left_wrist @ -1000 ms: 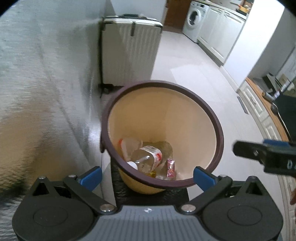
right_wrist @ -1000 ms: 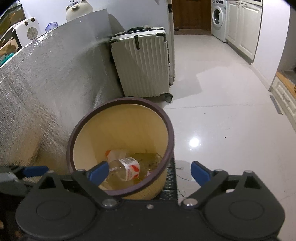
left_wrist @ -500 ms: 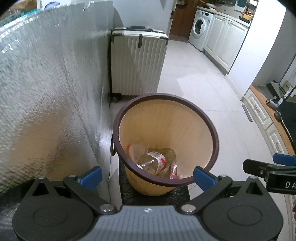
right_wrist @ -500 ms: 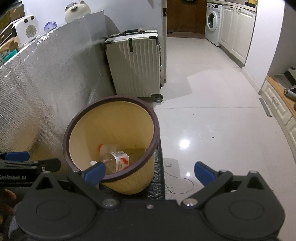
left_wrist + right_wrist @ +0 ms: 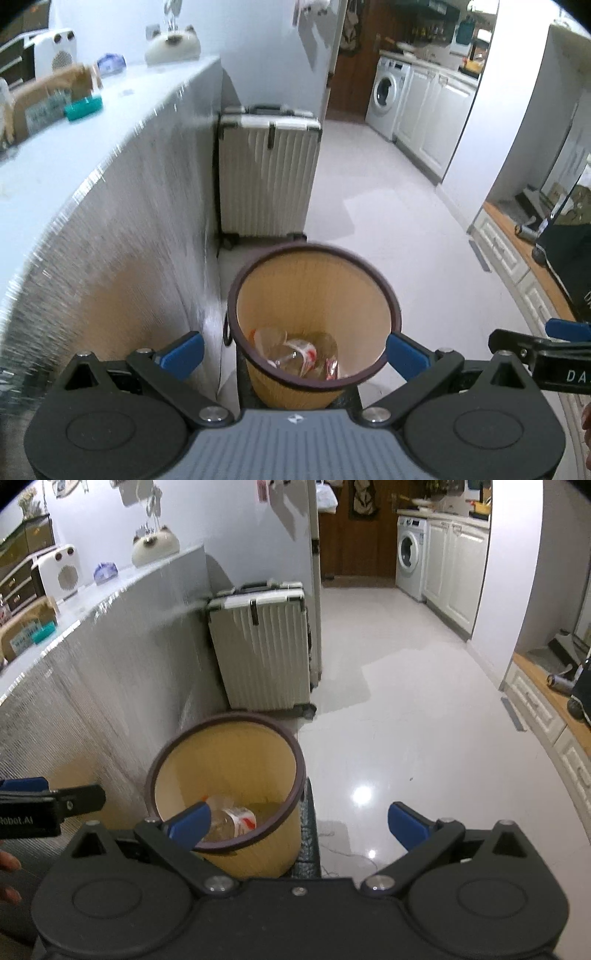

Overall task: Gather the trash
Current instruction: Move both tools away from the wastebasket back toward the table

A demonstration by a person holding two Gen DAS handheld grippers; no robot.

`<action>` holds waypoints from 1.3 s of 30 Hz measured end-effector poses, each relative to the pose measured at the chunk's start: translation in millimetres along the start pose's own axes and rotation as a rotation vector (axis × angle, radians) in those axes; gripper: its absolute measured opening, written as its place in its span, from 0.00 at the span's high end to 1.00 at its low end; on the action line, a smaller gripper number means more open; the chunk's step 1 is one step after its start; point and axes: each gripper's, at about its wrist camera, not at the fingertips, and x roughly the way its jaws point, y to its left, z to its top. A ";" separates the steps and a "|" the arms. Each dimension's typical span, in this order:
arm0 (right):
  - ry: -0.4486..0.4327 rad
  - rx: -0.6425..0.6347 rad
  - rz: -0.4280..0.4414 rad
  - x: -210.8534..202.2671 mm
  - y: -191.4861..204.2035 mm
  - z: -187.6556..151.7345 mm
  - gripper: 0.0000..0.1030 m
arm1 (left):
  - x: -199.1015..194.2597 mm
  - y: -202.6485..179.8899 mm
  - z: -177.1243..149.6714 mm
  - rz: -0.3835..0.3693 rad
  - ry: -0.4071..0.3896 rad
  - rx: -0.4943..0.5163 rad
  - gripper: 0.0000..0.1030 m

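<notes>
The left gripper point(image 5: 293, 354) is hovering above the bin point(image 5: 314, 384) with its jaws spread wide and nothing between them; the right gripper point(image 5: 297, 823) is hanging beside it, jaws equally wide and empty. The bin is sitting on the floor point(image 5: 406, 738) against the foil-covered counter point(image 5: 110, 258), near a ribbed suitcase point(image 5: 267, 173). At its bottom a clear plastic bottle point(image 5: 295, 356) with a red-and-white label is lying on its side next to a small red wrapper point(image 5: 331, 367) — both are looking light and crushable, the bottle smooth and likely slippery. The bin itself is appearing thin-walled and light, so its dark rim point(image 5: 388, 295) is probably offering the stiffest place to pinch — one finger inside, one outside
</notes>
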 end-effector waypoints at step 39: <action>-0.329 -0.067 0.148 -87.6 118.5 73.8 0.00 | -200.1 144.7 64.6 0.221 -0.510 -0.052 0.00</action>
